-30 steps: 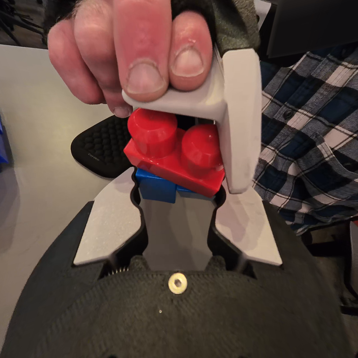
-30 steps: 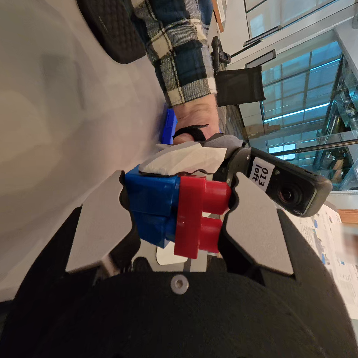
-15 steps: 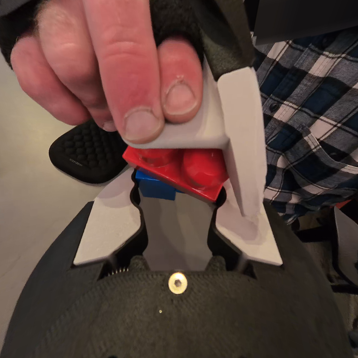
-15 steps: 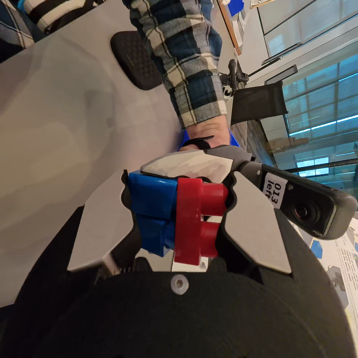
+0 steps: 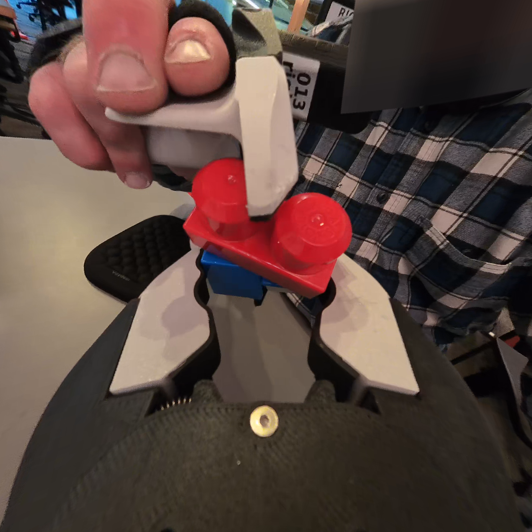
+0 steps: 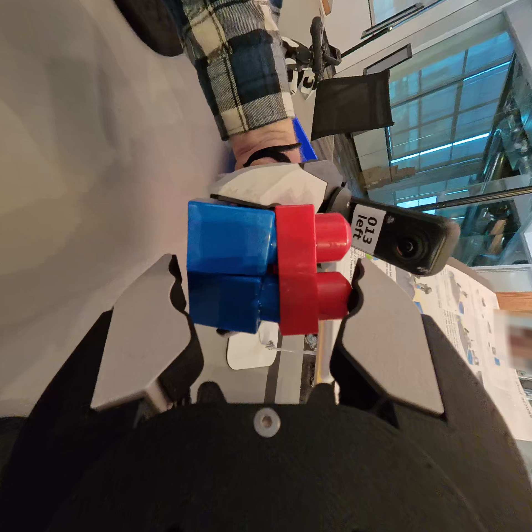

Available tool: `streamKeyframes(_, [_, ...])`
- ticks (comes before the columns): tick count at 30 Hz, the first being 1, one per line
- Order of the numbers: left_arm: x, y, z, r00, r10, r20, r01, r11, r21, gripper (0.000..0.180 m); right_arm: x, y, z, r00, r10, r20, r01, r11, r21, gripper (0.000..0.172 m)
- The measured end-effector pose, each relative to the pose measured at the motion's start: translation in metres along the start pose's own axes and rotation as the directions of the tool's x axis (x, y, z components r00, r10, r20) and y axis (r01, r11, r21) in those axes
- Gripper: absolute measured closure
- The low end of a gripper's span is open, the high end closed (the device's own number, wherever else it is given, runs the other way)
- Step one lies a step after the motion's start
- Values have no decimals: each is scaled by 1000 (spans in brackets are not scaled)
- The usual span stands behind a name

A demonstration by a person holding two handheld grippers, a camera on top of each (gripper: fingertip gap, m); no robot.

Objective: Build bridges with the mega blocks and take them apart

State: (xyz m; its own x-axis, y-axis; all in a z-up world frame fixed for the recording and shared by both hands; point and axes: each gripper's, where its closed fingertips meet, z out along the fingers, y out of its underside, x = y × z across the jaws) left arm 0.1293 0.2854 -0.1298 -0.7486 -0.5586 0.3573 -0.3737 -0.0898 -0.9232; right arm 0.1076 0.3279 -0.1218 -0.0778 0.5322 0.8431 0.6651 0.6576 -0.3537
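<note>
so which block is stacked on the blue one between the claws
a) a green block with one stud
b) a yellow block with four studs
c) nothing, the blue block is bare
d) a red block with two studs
d: a red block with two round studs is pressed onto the blue block, and both wrist views show the pair this way.

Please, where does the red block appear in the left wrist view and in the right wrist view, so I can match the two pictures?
Left wrist view: red block at centre, studs toward the camera, on the blue block.
Right wrist view: red block at centre, studs pointing right.
Shared landmark: the plaid sleeve, also seen as plaid cloth.
</note>
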Motion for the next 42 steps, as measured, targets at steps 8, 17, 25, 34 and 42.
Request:
streamKeyframes(8, [5, -4, 3, 999, 6, -42, -5, 999, 39, 105, 2, 8, 1, 999, -41, -30, 41, 999, -18, 55])
streamKeyframes(17, [0, 3, 4, 1000, 0, -21, -1, 1000, -22, 104, -4, 15, -2, 999, -17, 36, 19, 999, -46, 70])
streamKeyframes(25, [1, 4, 6, 1000, 8, -23, -8, 1000, -24, 104, -8, 15, -2, 996, 14, 85, -10, 999, -43, 71])
streamKeyframes(34, [-4, 8, 5, 1000, -10, -28, 11, 1000, 23, 124, -10, 21, 6, 993, 79, 85, -73, 995, -66, 65])
streamKeyframes(42, [-11, 32, -6, 996, -73, -44, 75, 996, 52, 117, -27, 34, 28, 994, 81, 74, -76, 995, -63, 71])
